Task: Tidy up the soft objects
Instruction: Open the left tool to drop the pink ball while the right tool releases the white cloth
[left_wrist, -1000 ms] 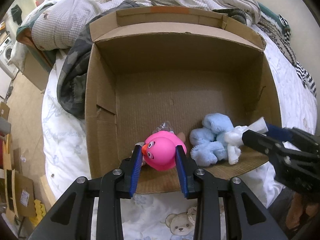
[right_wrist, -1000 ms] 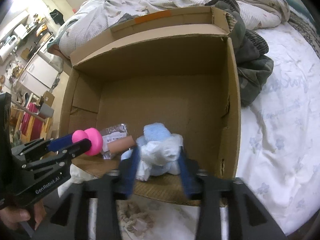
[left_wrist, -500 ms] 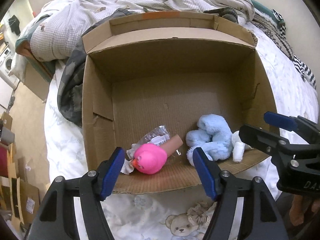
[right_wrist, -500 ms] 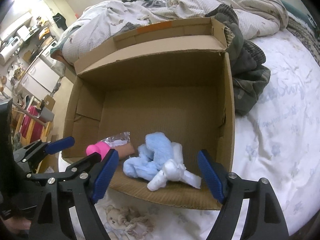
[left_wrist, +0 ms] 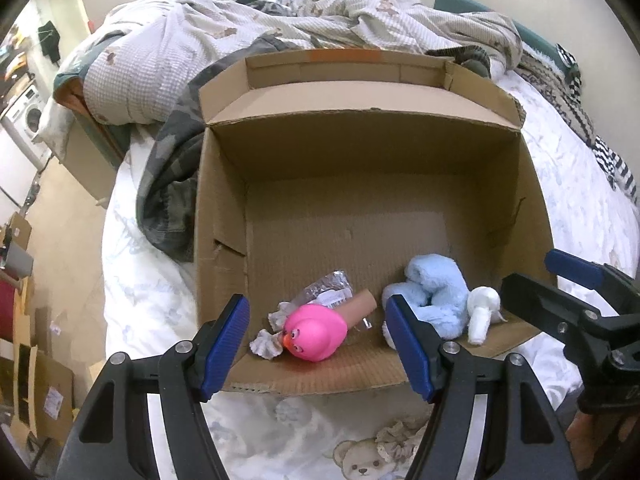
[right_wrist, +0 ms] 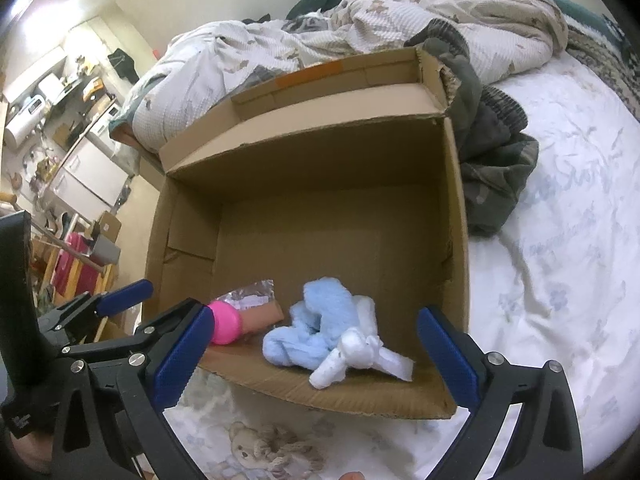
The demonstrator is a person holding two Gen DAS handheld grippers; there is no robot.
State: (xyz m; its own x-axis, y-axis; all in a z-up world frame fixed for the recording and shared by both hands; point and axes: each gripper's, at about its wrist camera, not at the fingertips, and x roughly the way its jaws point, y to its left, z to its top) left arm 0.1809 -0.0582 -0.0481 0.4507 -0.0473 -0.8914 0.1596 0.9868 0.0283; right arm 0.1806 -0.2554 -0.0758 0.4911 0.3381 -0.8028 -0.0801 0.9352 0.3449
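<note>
An open cardboard box (left_wrist: 360, 160) (right_wrist: 320, 168) sits on the bed. On its floor near the front lie a pink rubber duck (left_wrist: 316, 336) (right_wrist: 226, 324), a light blue plush (left_wrist: 434, 300) (right_wrist: 316, 324) and a white rolled cloth (left_wrist: 482, 314) (right_wrist: 352, 354) against the plush. My left gripper (left_wrist: 316, 308) (right_wrist: 172, 296) hovers open above the duck, touching nothing. My right gripper (right_wrist: 314, 314) (left_wrist: 528, 270) hangs over the plush with its jaws opening wide and nothing pressed between them.
A clear plastic wrapper (left_wrist: 328, 292) and a tan tube (left_wrist: 360, 308) lie behind the duck. A rumpled quilt (left_wrist: 280, 28) and a camouflage garment (right_wrist: 492, 160) crowd the box's far side and flanks. White bear-print sheet (left_wrist: 360, 456) lies in front. The bed's left edge drops to a cluttered floor.
The left gripper let go of the pink duck and the right let go of the blue plush and white cloth. Both jaws spread and drew back; the toys now rest on the box floor.
</note>
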